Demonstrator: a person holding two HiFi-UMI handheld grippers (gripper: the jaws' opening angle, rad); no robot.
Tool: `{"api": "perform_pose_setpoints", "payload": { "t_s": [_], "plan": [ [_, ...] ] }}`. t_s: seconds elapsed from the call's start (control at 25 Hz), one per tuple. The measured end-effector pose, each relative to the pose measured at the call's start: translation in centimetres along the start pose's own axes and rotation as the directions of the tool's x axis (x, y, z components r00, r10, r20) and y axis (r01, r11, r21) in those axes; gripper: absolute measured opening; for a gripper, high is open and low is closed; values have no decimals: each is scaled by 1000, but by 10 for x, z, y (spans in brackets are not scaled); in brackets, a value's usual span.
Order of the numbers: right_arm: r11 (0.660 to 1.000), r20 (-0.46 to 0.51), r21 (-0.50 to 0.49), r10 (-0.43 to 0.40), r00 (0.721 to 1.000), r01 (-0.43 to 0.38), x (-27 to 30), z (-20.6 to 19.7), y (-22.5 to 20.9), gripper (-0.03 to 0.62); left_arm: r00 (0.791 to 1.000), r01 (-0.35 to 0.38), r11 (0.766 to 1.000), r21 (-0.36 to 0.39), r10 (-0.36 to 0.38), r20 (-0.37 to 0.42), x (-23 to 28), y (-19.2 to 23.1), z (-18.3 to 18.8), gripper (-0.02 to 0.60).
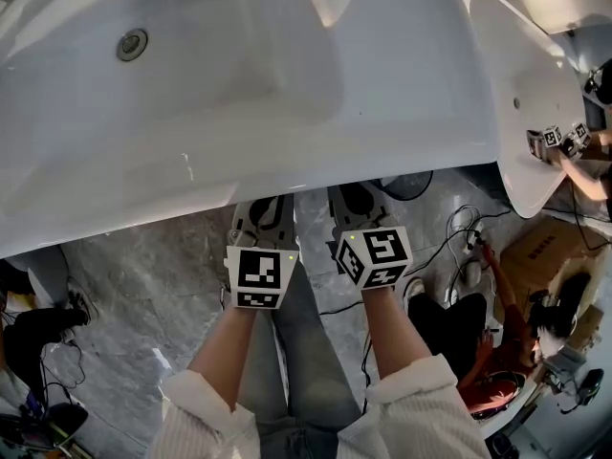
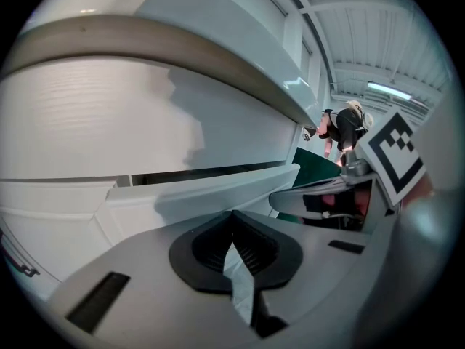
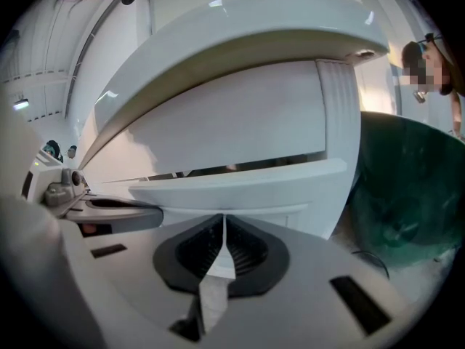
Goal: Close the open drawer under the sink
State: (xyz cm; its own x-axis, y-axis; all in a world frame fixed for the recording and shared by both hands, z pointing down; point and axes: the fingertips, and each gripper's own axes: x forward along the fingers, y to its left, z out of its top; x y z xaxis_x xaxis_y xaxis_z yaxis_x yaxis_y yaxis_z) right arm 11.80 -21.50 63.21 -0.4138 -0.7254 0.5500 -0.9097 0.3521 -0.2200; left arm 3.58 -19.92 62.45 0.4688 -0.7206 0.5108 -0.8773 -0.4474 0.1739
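Past sleeves [image 1: 406, 400], left gripper [image 1: 260, 216] and right gripper [image 1: 358, 207] side by side under sink [image 1: 411, 142] rim, both pinched together, empty. Straight ahead, drawer [image 3: 240, 179] ajar, long axis crosswise, about equally near both; probably calls for a square forward push.

Both forearms reach forward side by side toward the sink [image 1: 287, 175] front rim, cuffs pushed up. Left gripper [image 1: 260, 220] and right gripper [image 1: 356, 208] have their tips tucked under that rim, marker cubes facing up just short of it. Left gripper [image 2: 233, 227] jaws closed tip to tip, nothing between; right gripper [image 3: 222, 227] jaws likewise closed, empty.
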Motion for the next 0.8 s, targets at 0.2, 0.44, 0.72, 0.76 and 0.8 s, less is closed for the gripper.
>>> {"api": "perform_pose_setpoints", "payload": {
  "t_s": [0.2, 0.44, 0.72, 0.76, 0.8],
  "plan": [
    [1000, 11, 4, -2, 1000, 2, 1, 3, -2, 23, 1000, -14, 1000, -5, 14, 10, 2, 0, 4, 17],
    [1000, 27, 7, -1, 1000, 1, 5, 8, -2, 23, 1000, -19, 1000, 12, 19, 15, 4, 4, 7, 17],
    [1000, 41, 7, -4, 999, 4, 15, 14, -2, 24, 1000, -21, 1000, 9, 21, 16, 11, 14, 12, 17],
    [1000, 43, 5, -5, 999, 5, 16, 14, -2, 23, 1000, -21, 1000, 12, 20, 15, 11, 14, 12, 17],
    [1000, 45, 4, -6, 999, 6, 16, 14, -3, 23, 1000, -20, 1000, 15, 19, 15, 12, 14, 12, 16]
  ]
}}
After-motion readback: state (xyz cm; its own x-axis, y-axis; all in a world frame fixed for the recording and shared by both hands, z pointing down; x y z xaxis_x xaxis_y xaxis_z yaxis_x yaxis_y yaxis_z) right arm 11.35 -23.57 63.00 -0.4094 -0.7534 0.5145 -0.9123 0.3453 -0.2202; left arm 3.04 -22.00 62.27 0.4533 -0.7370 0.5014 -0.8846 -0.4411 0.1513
